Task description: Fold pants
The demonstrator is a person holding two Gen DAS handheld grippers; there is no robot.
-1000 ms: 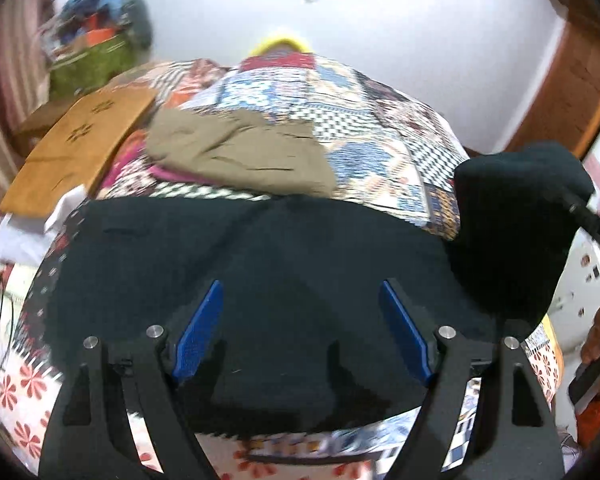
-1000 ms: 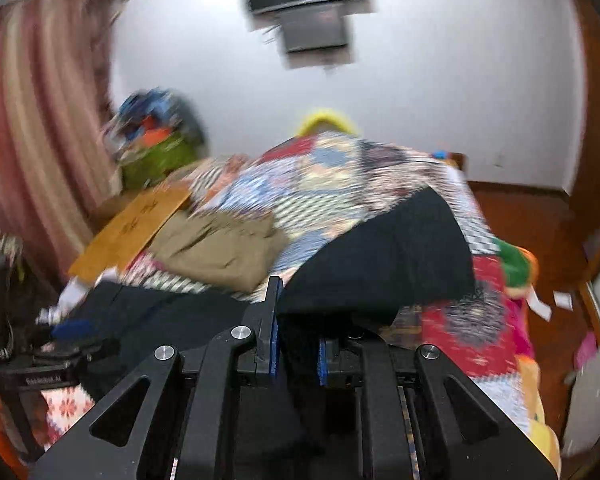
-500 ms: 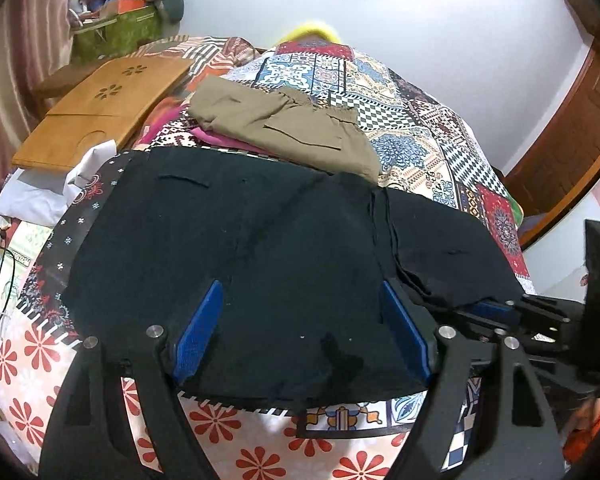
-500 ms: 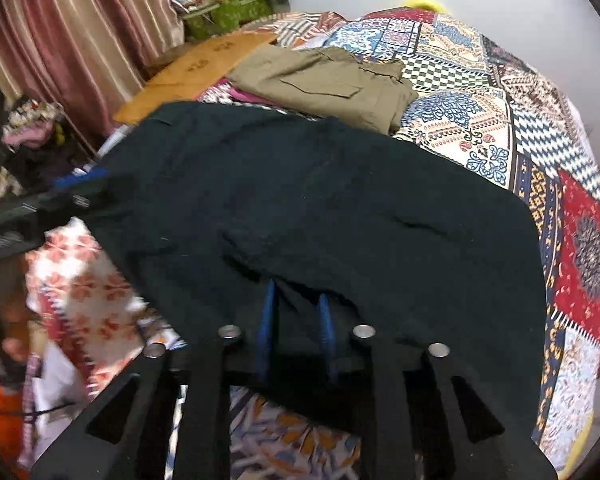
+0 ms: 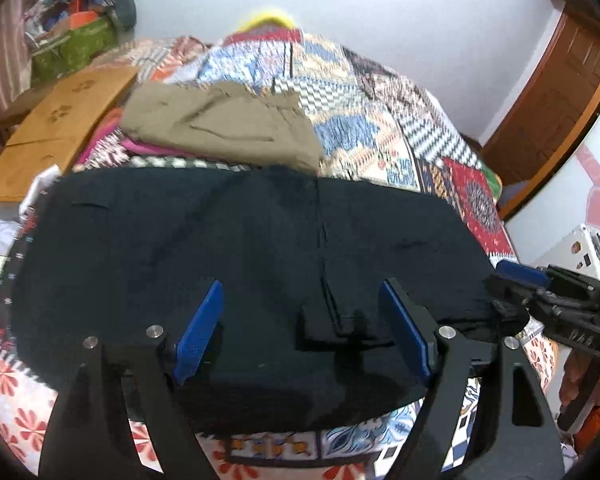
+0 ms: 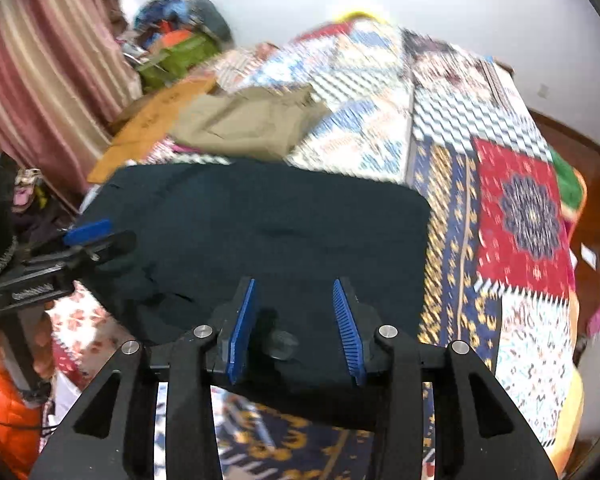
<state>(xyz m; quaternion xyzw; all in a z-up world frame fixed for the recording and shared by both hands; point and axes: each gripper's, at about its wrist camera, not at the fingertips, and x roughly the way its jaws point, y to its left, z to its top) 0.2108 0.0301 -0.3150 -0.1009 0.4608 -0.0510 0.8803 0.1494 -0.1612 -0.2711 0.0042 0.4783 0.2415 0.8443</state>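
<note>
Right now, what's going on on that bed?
A person with tongs in each hand is folding black pants on a patchwork quilt. The right tongs have just been opening and now stand open over the near edge of the pants, with nothing pinched between the pads. The left tongs are open wide above the pants, holding nothing. Khaki pants lie already folded further back.

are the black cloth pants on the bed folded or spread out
Folded: the black cloth pants lie doubled on the patchwork quilt, layered edges visible.
</note>
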